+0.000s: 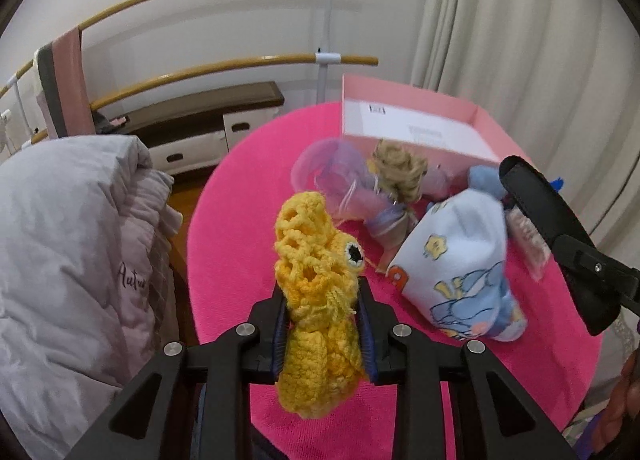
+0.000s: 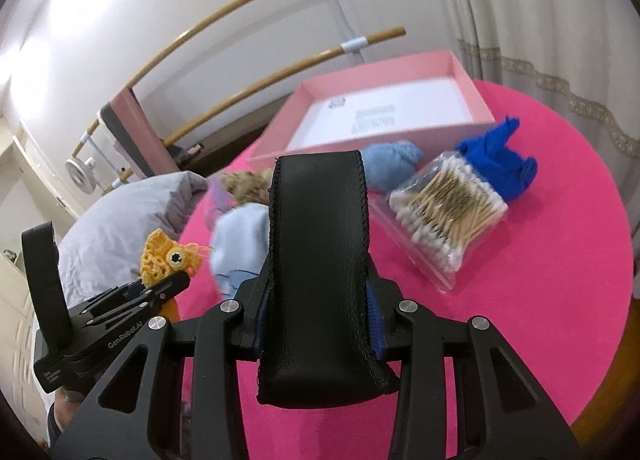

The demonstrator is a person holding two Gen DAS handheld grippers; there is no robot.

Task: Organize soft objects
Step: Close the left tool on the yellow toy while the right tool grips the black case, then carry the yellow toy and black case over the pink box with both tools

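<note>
We see the left gripper (image 1: 322, 324) clamping the yellow crochet toy (image 1: 316, 300), the right gripper (image 2: 318, 324) clamping a black leather pad (image 2: 320, 268); the pink box (image 2: 380, 115) lies ahead of both jaws, nearer the right.

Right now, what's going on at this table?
A person is sorting soft items with a handheld gripper in each hand. The left gripper is clamped on a yellow crochet toy; the right gripper is clamped on a black leather pouch. The pink box at the back of the pink table looks empty. A printed sock, a doll, a blue cloth and a bag of cotton swabs lie outside it.
</note>
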